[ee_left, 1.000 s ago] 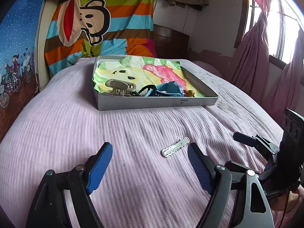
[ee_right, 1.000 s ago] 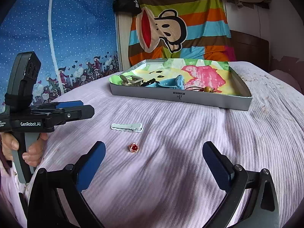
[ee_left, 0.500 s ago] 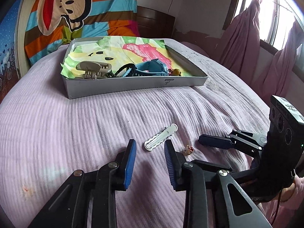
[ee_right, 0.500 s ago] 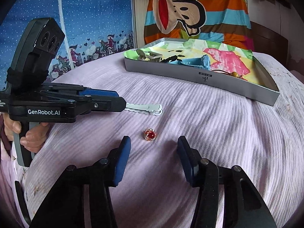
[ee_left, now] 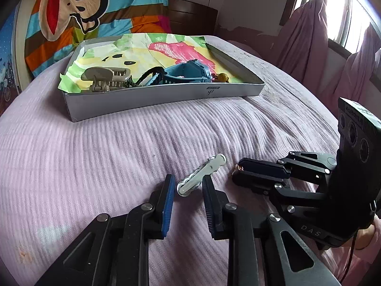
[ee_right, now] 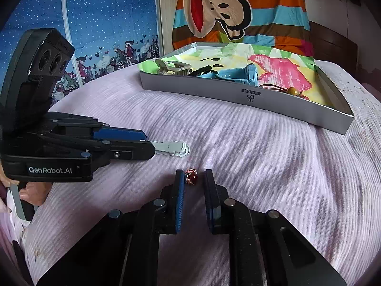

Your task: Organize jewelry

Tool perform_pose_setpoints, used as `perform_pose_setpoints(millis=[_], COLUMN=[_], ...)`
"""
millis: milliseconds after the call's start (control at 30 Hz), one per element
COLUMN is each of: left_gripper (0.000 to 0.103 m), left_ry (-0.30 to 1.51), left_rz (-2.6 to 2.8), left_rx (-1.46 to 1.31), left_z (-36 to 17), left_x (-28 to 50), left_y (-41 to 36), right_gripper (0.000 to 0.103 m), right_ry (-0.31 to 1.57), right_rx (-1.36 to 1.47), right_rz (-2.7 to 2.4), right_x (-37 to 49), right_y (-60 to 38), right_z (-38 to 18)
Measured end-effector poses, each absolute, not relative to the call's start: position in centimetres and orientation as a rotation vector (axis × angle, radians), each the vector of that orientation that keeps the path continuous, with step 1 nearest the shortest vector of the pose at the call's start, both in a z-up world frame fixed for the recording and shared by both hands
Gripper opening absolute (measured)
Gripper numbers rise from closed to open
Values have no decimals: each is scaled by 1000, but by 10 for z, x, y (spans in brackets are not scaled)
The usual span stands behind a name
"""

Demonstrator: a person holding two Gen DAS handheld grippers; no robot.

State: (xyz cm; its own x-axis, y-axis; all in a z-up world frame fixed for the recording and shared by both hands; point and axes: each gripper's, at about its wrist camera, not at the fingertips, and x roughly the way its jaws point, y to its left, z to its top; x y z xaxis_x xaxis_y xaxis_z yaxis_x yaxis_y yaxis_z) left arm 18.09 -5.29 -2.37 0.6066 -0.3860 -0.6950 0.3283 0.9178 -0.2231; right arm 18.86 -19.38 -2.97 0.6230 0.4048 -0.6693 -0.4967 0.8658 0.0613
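A white scalloped hair clip lies on the lilac bedspread; its near end sits between the tips of my left gripper, whose jaws are narrowly open around it. It also shows in the right wrist view. A small red and gold ring lies between the tips of my right gripper, jaws narrowly open around it. In the left wrist view the ring peeks out at the right gripper's tip. A grey box lid tray holds other accessories.
The tray holds a beige claw clip, a blue watch, a black band and a yellow bead on colourful paper. A striped monkey-print cloth hangs behind; pink curtains at the right.
Both grippers moved forward and down to the bed and narrowed from wide open. The left now brackets the clip's end, the right brackets the ring.
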Motion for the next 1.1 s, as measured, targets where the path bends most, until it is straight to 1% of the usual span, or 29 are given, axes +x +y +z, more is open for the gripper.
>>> perform_pose_setpoints(millis=[67,167,333,533,667,800,1100], left_gripper=[17,15,13,12,6,4,4], left_ry=[827,833,849,869,873,860,834], left_rz=[-419,-431,-440,-456,-453,-449,-447], left_rx=[-60,-41,-2,73,121,156,140], left_z=[-24,-26,-28,-29,-30,-30,-29], left_x=[181,180,182,183,184,180,175], left_y=[-57,-61,-70,-86,-95,-101,-97], right_gripper=[11,10,10,10,10,10,10], right_ry=[734,731,726,717,717,719,707], right_rx=[-125,-113,-80,-20,27,45,64], right_rz=[512,497,474,444,431,432,428], right_x=[192,197,206,217,223,226,222], right_y=[-194,-196,-201,-211,-219,-221,-224], right_z=[-30,-29,-28,-27,-27,-31,-33])
